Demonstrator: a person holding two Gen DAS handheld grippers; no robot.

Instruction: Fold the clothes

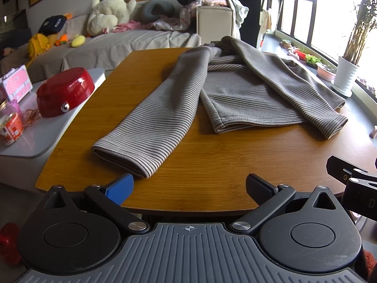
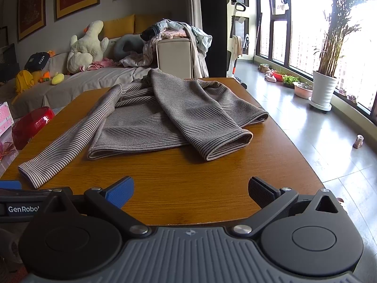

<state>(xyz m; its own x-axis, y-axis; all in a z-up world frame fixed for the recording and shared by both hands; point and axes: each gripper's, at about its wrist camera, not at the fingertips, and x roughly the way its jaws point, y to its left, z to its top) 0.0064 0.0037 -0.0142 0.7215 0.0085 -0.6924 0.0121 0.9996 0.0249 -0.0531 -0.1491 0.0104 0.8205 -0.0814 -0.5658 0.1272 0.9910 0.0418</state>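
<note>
Clearly nothing is gripped yet — the left gripper (image 1: 189,188) and right gripper (image 2: 190,189) both hover with jaws spread wide at the counter (image 1: 212,160) edge. The striped sweater (image 1: 247,87) lies rumpled mid-counter; take the near sleeve cuff (image 1: 122,158) first — pinch both layers squarely.

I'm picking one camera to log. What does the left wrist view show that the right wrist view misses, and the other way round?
Only the left wrist view: a jar on the side table, and the whole red bowl. Only the right wrist view: the floor right of the table, and a small object lying on it. Both: the striped sweater on the wooden table, the sofa, the potted plant, and open fingers.
</note>
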